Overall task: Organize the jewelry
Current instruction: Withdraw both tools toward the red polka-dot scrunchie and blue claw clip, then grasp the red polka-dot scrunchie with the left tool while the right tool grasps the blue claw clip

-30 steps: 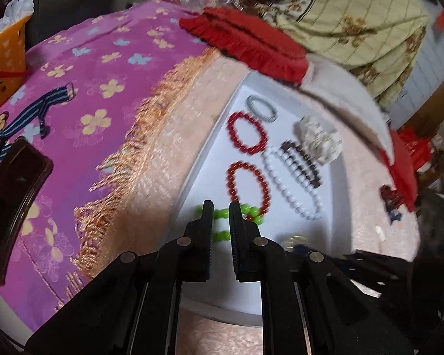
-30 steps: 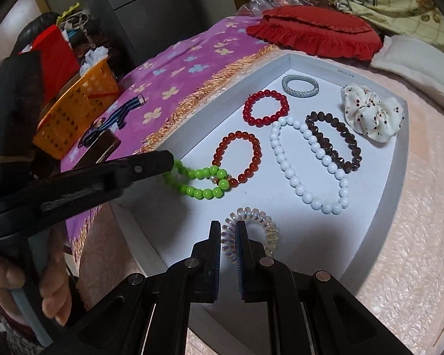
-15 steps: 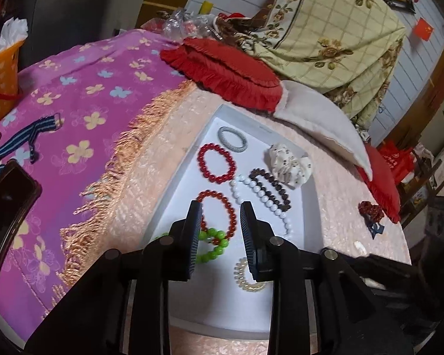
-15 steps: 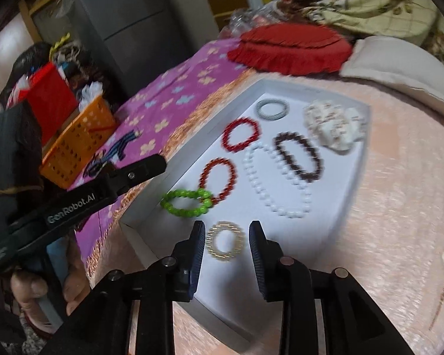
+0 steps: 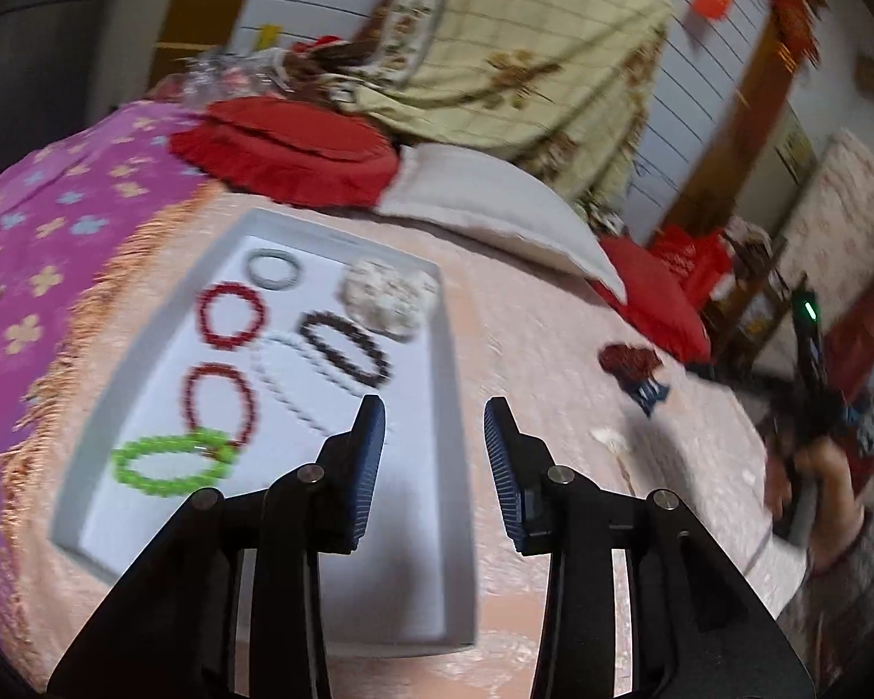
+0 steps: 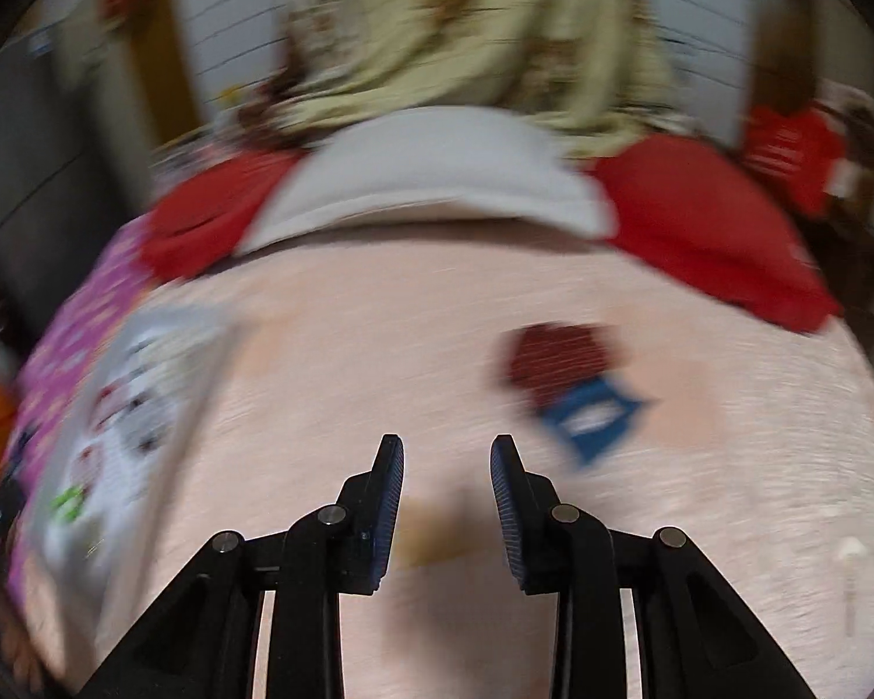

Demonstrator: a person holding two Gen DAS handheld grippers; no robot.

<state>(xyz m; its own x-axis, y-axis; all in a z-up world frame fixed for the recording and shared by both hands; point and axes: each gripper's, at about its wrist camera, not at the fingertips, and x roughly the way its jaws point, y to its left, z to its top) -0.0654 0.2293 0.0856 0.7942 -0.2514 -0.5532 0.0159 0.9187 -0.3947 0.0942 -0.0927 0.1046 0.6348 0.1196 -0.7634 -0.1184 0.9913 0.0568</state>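
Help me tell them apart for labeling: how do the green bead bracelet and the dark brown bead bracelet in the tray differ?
The green bracelet is bright lime; the dark brown bracelet is nearly black. The green one lies at the tray's near left end, overlapping a red bracelet; the brown one lies farther back, beside the white scrunchie, touching no red bracelet. Both are closed bead loops lying flat inside the white tray.
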